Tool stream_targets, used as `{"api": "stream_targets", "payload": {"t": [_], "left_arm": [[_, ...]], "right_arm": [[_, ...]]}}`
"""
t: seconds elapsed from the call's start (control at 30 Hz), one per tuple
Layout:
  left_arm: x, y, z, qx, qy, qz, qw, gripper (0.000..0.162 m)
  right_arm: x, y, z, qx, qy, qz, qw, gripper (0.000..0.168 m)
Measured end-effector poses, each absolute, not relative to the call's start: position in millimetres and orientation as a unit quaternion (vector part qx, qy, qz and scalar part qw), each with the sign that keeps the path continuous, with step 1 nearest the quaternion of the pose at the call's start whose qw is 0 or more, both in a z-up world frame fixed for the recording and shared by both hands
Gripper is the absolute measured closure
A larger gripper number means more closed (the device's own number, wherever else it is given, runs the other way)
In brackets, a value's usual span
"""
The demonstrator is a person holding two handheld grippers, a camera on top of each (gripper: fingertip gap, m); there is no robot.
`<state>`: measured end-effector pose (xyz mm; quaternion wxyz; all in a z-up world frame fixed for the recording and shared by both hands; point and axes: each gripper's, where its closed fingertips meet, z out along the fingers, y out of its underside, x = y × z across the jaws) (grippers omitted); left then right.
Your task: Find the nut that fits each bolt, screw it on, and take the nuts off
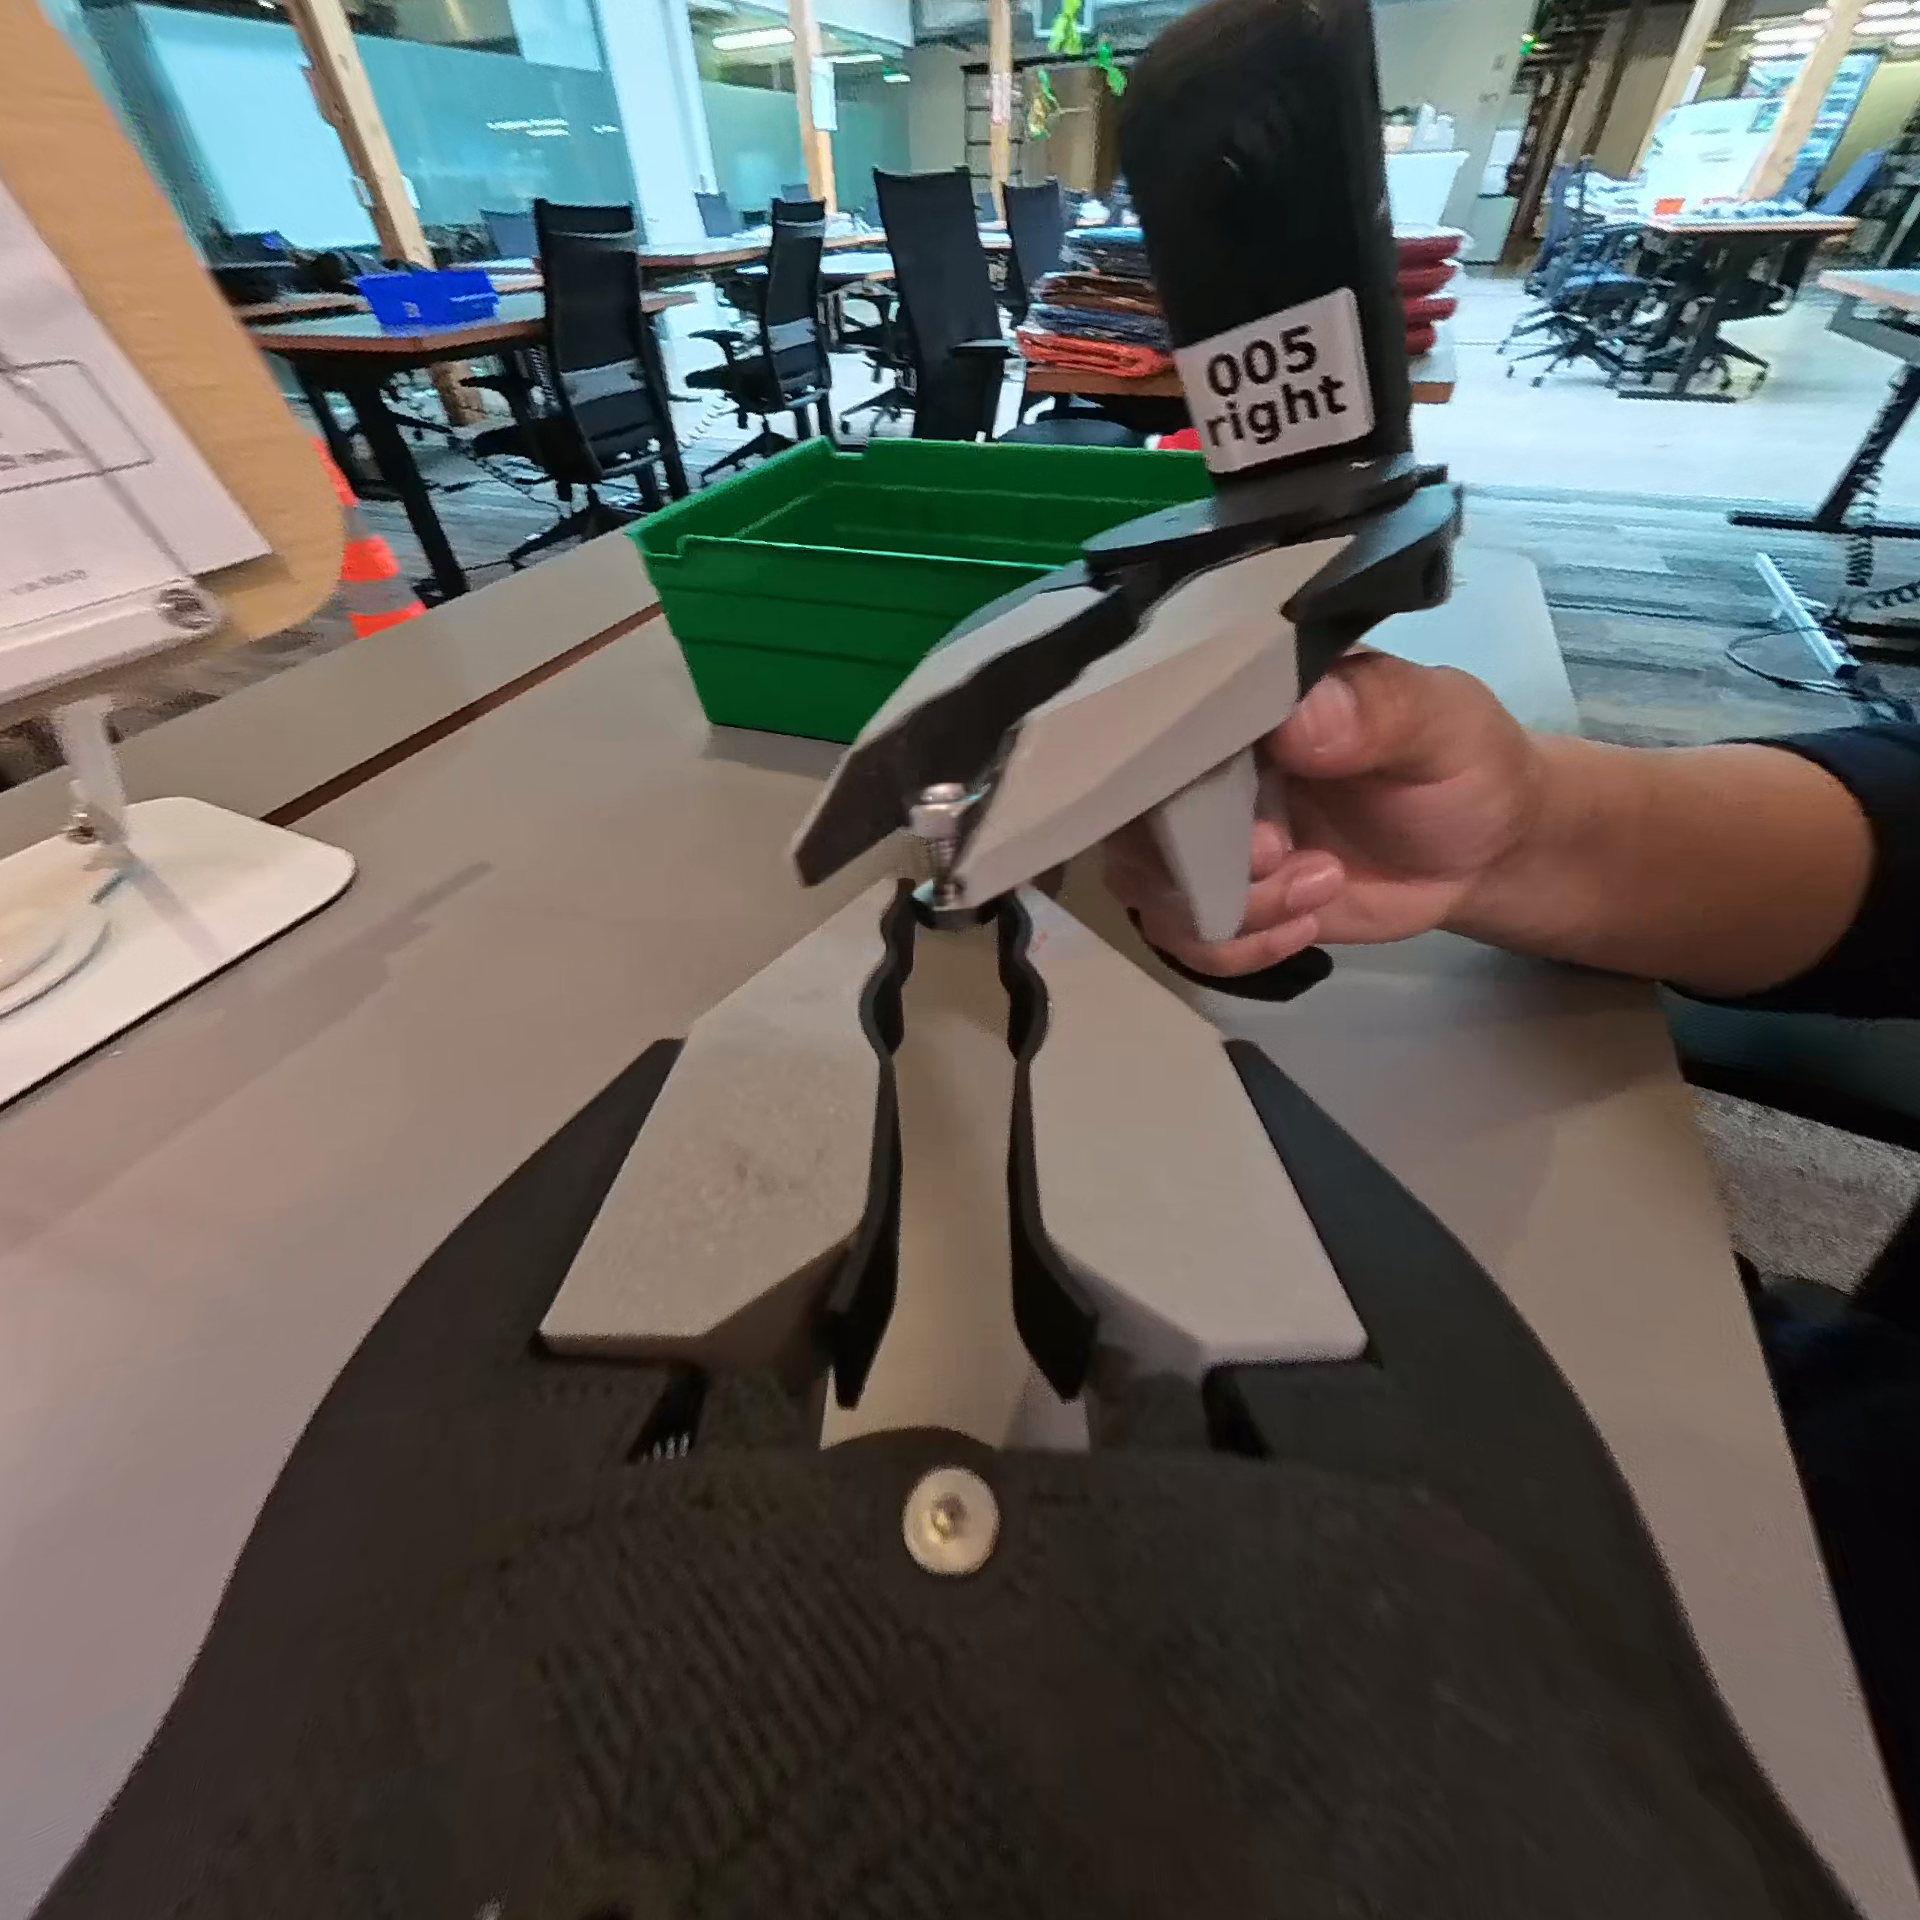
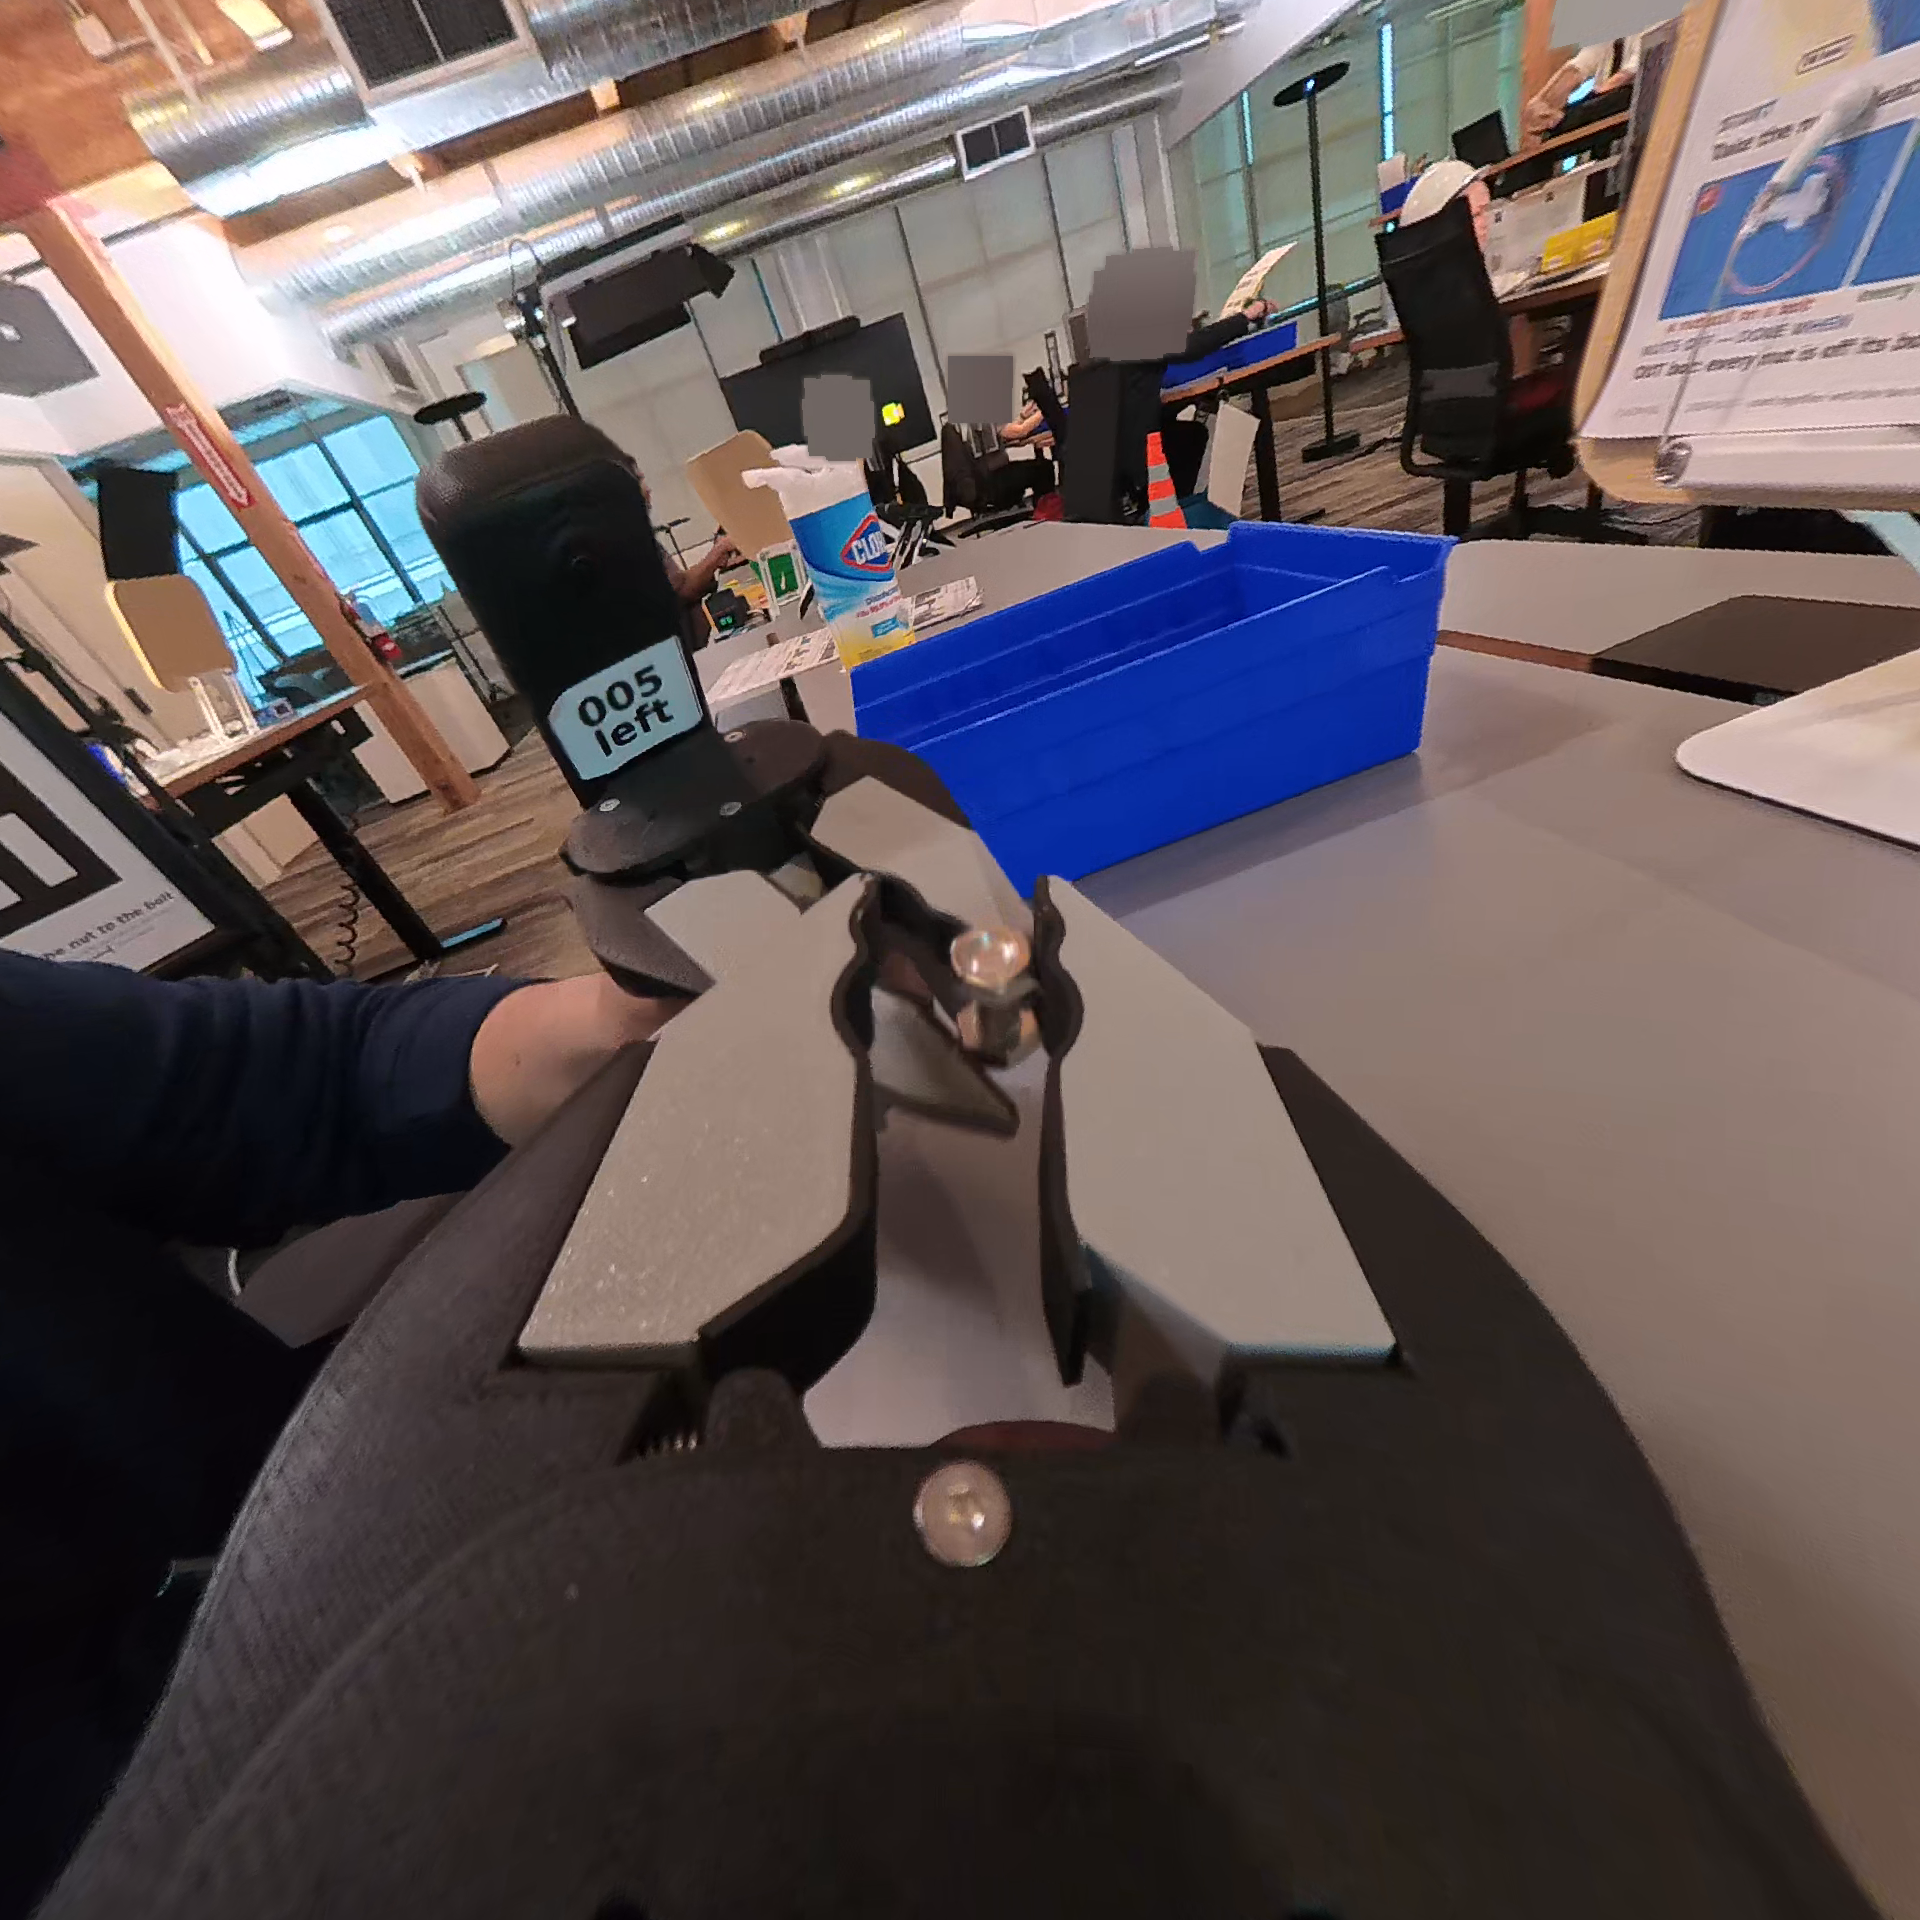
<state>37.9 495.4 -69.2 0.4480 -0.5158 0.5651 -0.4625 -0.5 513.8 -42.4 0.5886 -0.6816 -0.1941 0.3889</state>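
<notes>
Left gripper nearly closed, tips pinching a small dark part at the bolt's lower end; probably the nut, though too small to be sure. Right gripper clamped on the silver bolt just under its hex head; in the left wrist view the same bolt hung head-up between the right tool's tips. Both held above the grey table, meeting tip to tip. Judged mid-threading on this pair; on or off could not be told. No other bolts or nuts in sight, so the count done or left was unknown.

Beyond: green bin to one side, blue bin to the other. What showed of their insides looked bare; floors mostly hidden.
</notes>
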Motion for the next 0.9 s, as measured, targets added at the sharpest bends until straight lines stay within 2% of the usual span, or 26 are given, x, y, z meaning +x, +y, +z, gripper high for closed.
{"api": "stream_targets", "payload": {"t": [0.9], "left_arm": [[34.9,495.7,-65.7,-0.506,0.576,-0.435,0.471,0.149]], "right_arm": [[-2.1,512.0,-40.7,-0.679,-0.213,0.362,0.602,0.144]]}}
